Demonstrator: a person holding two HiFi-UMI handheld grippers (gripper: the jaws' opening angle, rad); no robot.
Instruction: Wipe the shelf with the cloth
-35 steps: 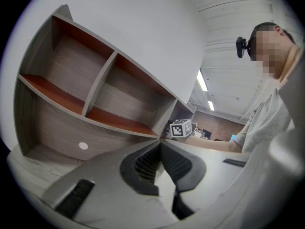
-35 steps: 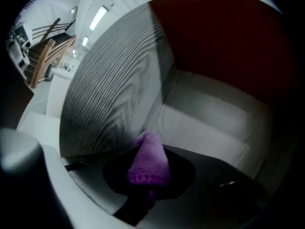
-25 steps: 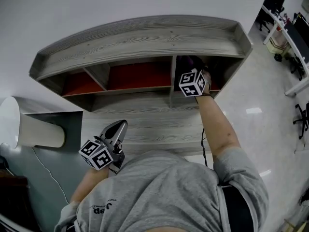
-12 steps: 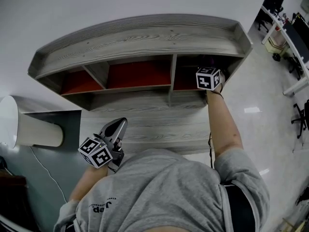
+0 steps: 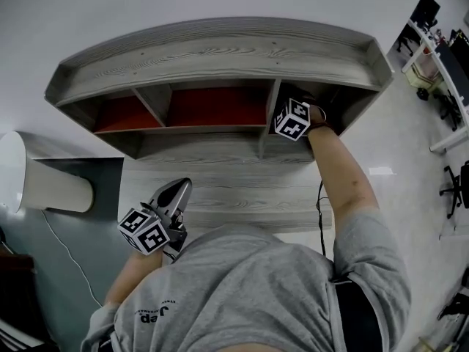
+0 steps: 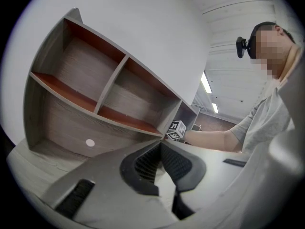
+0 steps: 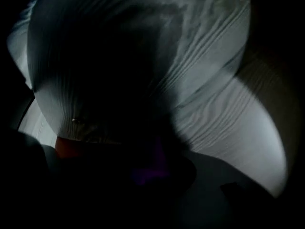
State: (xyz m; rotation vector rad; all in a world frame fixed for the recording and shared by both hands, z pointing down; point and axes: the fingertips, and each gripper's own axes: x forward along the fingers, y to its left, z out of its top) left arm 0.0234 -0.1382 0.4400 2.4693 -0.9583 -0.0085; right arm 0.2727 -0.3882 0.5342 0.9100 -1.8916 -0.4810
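Head view is showing the right tongs (image 5: 296, 103) inside the shelf's (image 5: 220, 56) rightmost compartment, apparently pinching a purple cloth (image 7: 151, 168), with the left tongs (image 5: 174, 196) idling closed and empty; the other compartments are probably awaiting wiping.

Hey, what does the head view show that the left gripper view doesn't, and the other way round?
Only the head view: the shelf's top board, a white cylinder at the left, and office desks at far right.

Only the left gripper view: a white dot on the shelf's lower back panel, ceiling lights, and the person's head camera.

Both: the red-floored compartments, the left hand-held gripper with jaws together on nothing, and the right hand-held gripper at the right compartment.
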